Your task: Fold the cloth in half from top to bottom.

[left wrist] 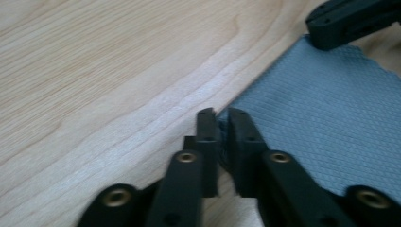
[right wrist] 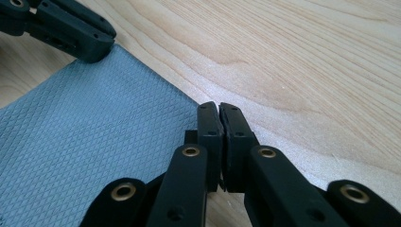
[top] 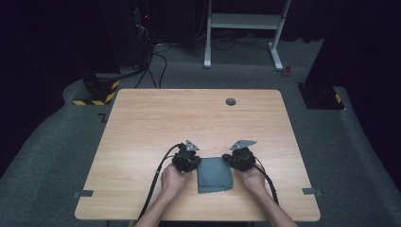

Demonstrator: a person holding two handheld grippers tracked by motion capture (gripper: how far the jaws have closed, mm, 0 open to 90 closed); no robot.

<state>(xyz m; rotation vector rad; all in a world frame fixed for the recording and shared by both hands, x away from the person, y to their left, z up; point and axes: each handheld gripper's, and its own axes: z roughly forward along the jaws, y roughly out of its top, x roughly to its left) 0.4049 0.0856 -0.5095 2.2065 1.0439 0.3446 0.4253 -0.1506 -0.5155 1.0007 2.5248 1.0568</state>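
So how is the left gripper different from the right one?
The left gripper pinches the cloth's far left corner; the right gripper pinches its far right corner. The left gripper's grey plate looks small and tilted up, while the right gripper's plate looks wider and flatter. Both are black, each held in a hand, each with a trailing cable, and both jaws are shut on the cloth.

Forearms: both come in from the bottom of the high view, angled slightly toward each other.
Left hand: wrapped around the left gripper — jaws closed, pinching a cloth corner.
Right hand: wrapped around the right gripper — jaws pressed together.
Spacing: grippers side by side, apart.
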